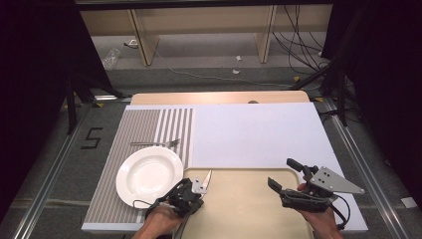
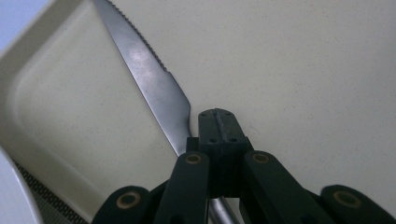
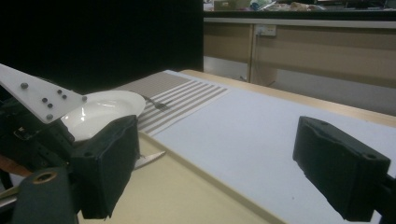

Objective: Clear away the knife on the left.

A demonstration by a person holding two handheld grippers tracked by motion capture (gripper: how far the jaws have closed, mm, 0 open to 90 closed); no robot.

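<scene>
High view: a knife (image 1: 204, 182) is held clamped in the left gripper (image 1: 195, 190) over the tray (image 1: 249, 214); the right gripper (image 1: 279, 178) is kept wide open, empty. Placing beside the plate (image 1: 149, 175) is judged next.

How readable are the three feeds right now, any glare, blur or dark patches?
High view: table evenly lit, surroundings almost black. Left gripper view: sharp, with a soft sheen along the knife blade over the tray. Right gripper view: dim and grainy, its near jaws blurred, a bright glare spot on the plate.
</scene>
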